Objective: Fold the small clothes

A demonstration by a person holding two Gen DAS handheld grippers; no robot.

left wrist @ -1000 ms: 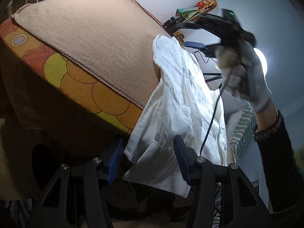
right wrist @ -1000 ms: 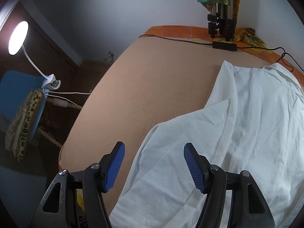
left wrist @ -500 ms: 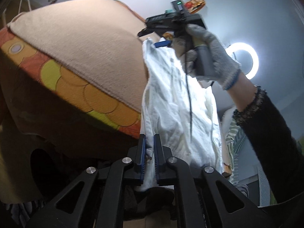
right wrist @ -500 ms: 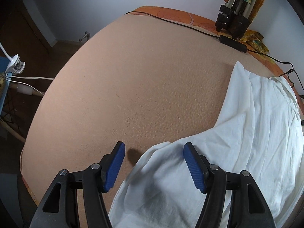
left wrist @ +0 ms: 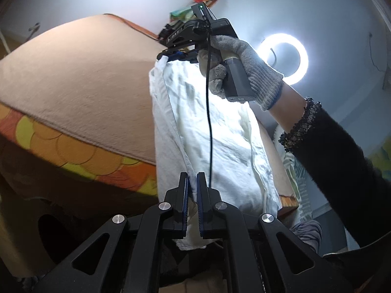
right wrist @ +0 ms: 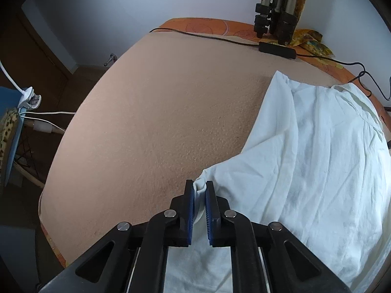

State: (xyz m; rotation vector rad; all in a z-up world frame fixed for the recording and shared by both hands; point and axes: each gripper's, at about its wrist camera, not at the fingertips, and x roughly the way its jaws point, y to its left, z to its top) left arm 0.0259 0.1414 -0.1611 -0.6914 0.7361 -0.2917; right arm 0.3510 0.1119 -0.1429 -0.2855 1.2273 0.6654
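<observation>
Both grippers pinch the shirt (right wrist: pixel 305 158) at the tabletop's (right wrist: pixel 158 122) near edge.

Your left gripper (left wrist: pixel 192 190) is clamped on the hem hanging off the edge; your right gripper (right wrist: pixel 200 202) is closed on a corner lying on top. Each bite looks thin: pull unevenly and the cloth could slip out or slide to the floor.

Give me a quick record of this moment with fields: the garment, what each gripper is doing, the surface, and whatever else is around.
garment: white shirt, draped over the table edge
left hand-held gripper: shut on the shirt's hanging edge
right hand-held gripper: shut on a shirt corner on the table
surface: tan cloth over orange patterned table cover
other: ring light, black cable, tripod
</observation>
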